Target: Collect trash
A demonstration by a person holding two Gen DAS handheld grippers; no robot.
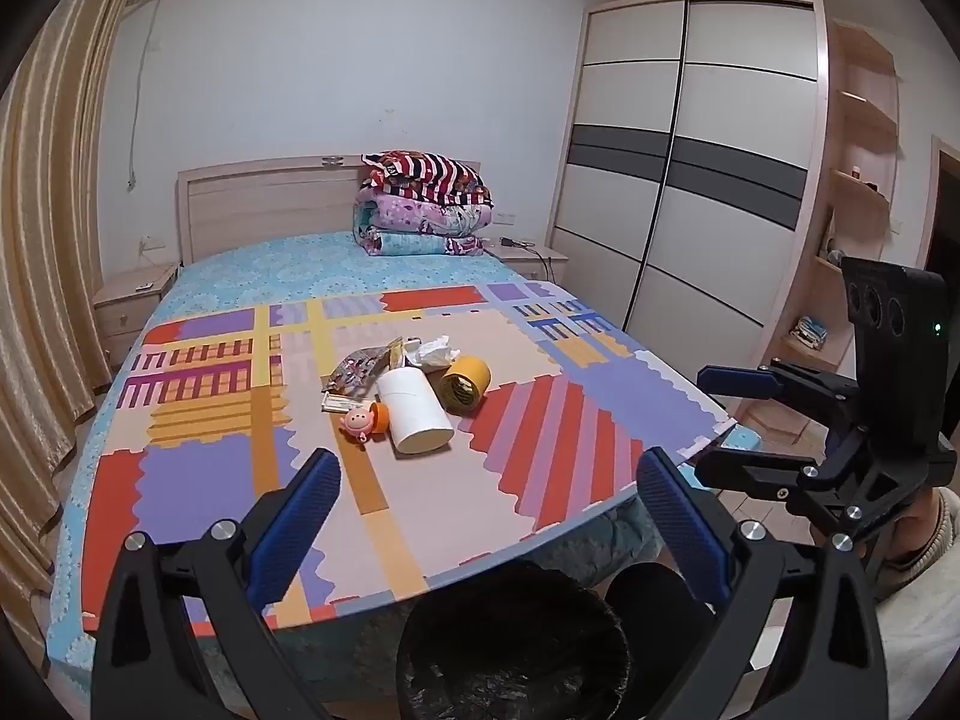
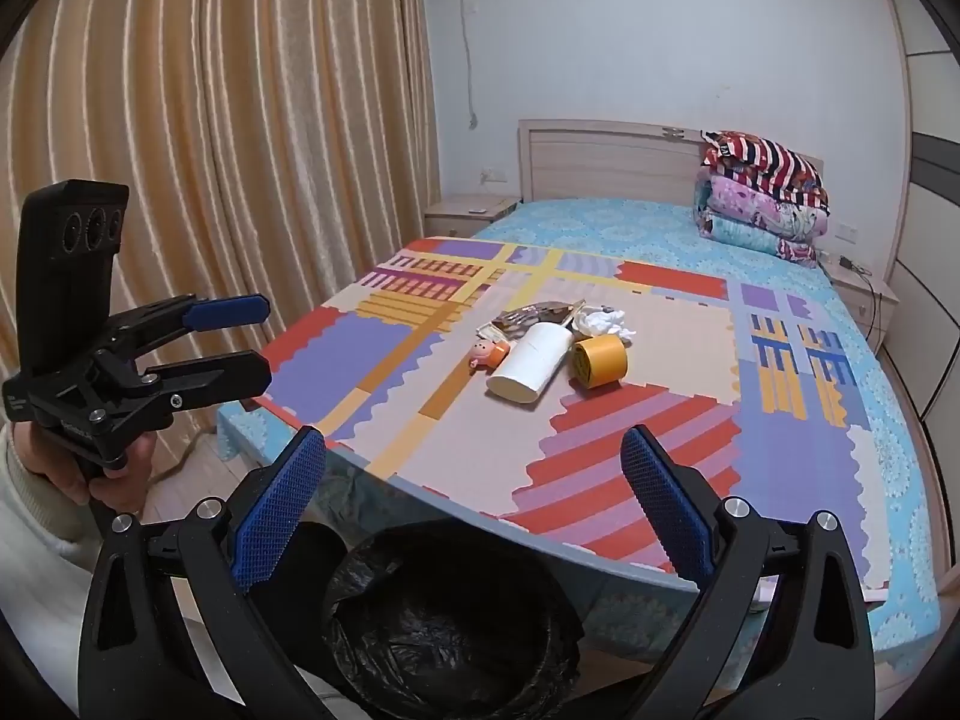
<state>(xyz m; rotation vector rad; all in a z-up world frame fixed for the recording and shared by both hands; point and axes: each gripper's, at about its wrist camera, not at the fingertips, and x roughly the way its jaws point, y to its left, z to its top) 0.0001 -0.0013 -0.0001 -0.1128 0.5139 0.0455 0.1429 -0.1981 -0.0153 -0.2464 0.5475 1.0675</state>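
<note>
Left wrist: left gripper [image 1: 489,480] spread, empty; trash pile [image 1: 408,384] mid-mat, bin [image 1: 510,654] below. Right wrist: right gripper [image 2: 474,474] spread, empty. Judged: nothing collected yet; next needs a reach to the pile.

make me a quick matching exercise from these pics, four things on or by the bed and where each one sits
Things:
1. white roll
2. yellow tape roll
3. pink pig toy
4. black-lined bin

Places:
A. on the floor at the foot of the bed
B. right of the white roll
C. middle of the pile, lying on its side
D. left of the white roll

Pairs: 1-C, 2-B, 3-D, 4-A
</note>
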